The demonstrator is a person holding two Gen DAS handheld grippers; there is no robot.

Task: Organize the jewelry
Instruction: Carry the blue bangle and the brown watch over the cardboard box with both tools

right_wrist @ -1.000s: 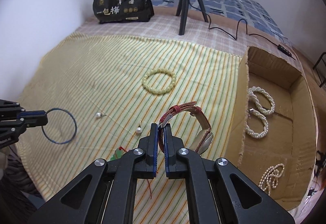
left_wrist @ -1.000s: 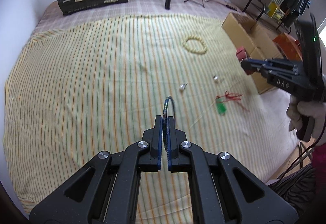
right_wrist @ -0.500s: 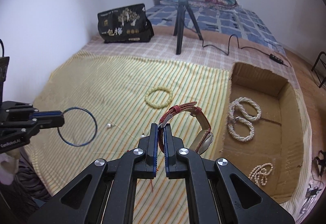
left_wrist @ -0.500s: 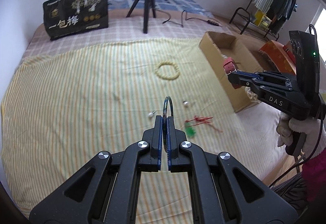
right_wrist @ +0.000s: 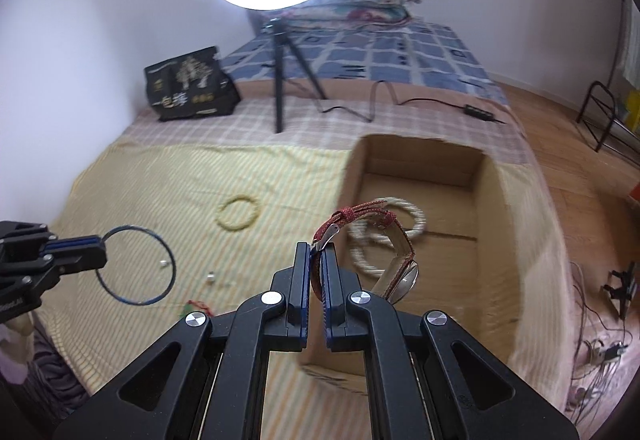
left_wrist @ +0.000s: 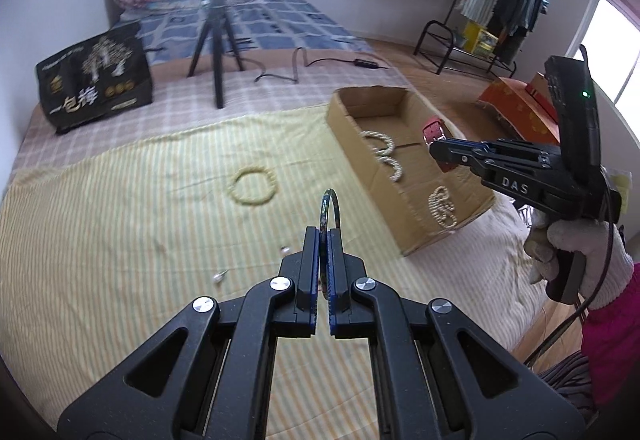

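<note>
The left gripper [left_wrist: 325, 236] is clamped on a thin dark-blue bangle [right_wrist: 138, 265], which stands edge-on between the pads above the striped yellow cloth [left_wrist: 120, 224]. The right gripper [right_wrist: 317, 254] is closed on the red strap of a wristwatch [right_wrist: 394, 260], whose case hangs to the right of the fingers, over the near end of the cardboard box [right_wrist: 496, 240].

On the cloth below lie two small pearl pieces [left_wrist: 218, 277], a red-and-green corded charm [right_wrist: 194, 307] and, farther off, a yellow beaded bracelet [left_wrist: 253, 186]. White pearl strands [left_wrist: 384, 150] already lie inside the box.

Judged step: both pieces are in carriage to the box. The next move calls for bringing each gripper over the box opening, low, and releasing clear of the walls. The ring light tripod [left_wrist: 216, 40] and black bag [left_wrist: 94, 74] stand beyond.
</note>
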